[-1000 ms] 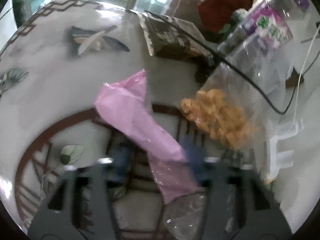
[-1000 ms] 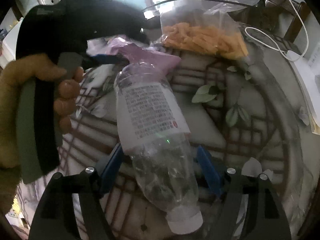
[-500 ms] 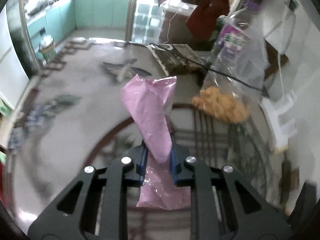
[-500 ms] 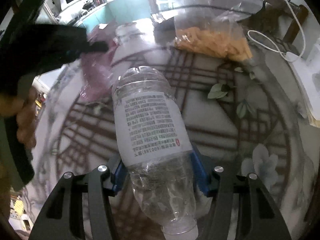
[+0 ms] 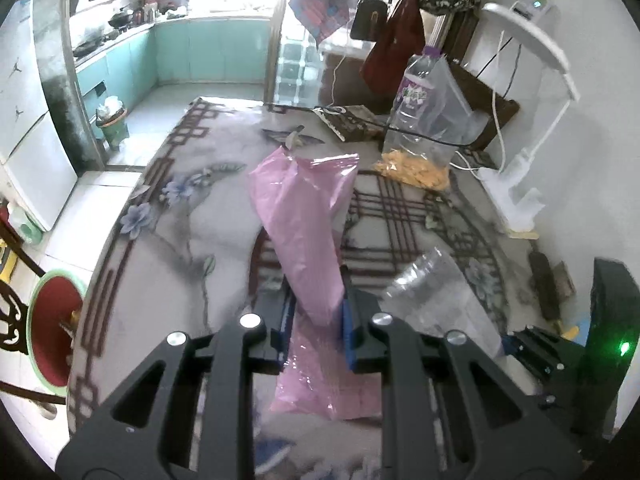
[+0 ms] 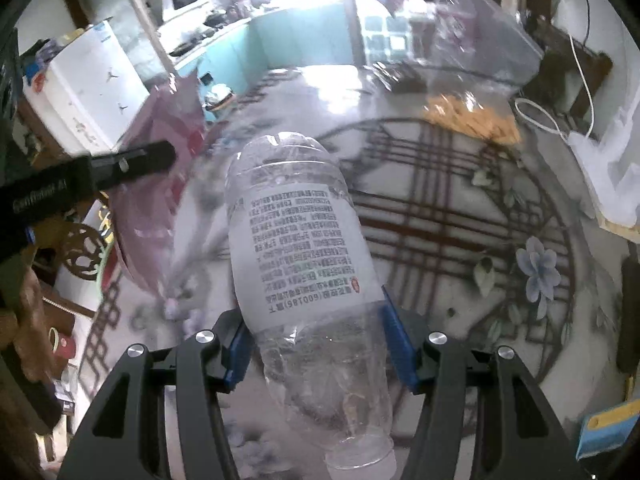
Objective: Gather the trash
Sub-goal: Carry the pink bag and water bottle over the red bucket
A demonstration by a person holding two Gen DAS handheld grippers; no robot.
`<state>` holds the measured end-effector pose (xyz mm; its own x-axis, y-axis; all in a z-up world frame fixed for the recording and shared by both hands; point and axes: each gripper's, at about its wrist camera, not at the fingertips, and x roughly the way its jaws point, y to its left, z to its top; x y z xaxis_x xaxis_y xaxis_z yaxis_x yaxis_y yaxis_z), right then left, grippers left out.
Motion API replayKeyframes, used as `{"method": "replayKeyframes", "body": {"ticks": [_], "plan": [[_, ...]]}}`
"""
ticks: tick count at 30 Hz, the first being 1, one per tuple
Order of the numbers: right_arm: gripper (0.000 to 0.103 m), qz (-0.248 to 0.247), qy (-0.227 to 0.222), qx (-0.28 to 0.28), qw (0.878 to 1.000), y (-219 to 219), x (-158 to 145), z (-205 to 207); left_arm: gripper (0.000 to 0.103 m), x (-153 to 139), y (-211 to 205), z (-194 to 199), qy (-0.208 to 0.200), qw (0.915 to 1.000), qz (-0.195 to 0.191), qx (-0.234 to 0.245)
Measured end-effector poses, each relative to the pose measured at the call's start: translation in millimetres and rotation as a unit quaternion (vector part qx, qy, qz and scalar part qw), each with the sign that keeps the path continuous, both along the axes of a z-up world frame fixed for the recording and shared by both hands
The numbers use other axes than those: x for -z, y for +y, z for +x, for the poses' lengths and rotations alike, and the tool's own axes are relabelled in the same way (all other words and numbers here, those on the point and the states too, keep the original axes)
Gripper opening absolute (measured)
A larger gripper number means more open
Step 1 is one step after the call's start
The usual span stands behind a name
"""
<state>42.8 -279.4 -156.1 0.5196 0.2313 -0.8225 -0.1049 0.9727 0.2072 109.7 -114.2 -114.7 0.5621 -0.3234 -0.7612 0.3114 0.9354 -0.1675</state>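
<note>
Two tongs, pink bag, bottle clamped between

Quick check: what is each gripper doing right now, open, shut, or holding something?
Left gripper: shut on the pink plastic bag.
Right gripper: shut on the clear plastic bottle.

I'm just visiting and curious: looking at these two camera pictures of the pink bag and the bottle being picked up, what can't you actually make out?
- Pink plastic bag: its mouth is folded, so any contents are hidden; in the right wrist view it is blurred.
- Clear plastic bottle: in the left wrist view only a blurred part shows, the right gripper hiding the rest.
- Bottle label: the print is too small to read.
- Left gripper: the bag covers its pads.
</note>
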Motion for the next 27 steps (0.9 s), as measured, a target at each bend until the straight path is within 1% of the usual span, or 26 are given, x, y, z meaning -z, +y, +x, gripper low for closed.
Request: {"method": "replayKeyframes", "body": {"ticks": [4,11,18,27], "plan": [[0.055,-0.008,-0.016,-0.011,1.0,22.9,-13.5,-9.5,0.019,-8.3,16.8,-20.7,-0.014,0.9999,0.004,0.0],[0.055,-0.012,-0.036,-0.018,0.999,45.6,-27.4,-11.4,0.019,-19.8,59.8,-39.4,-0.033,0.9989,0.004,-0.032],[0.055,-0.019,-0.038,-0.022,0.999,74.5,-29.2,-7.3,0.019,-14.9,98.2,-40.9,-0.028,0.9984,-0.002,-0.049],[0.055,-0.043,-0.035,0.003,0.998,129.1,-32.8,3.6,0.019,-4.3,155.7,-22.5,-0.022,0.999,-0.014,-0.036]]}}
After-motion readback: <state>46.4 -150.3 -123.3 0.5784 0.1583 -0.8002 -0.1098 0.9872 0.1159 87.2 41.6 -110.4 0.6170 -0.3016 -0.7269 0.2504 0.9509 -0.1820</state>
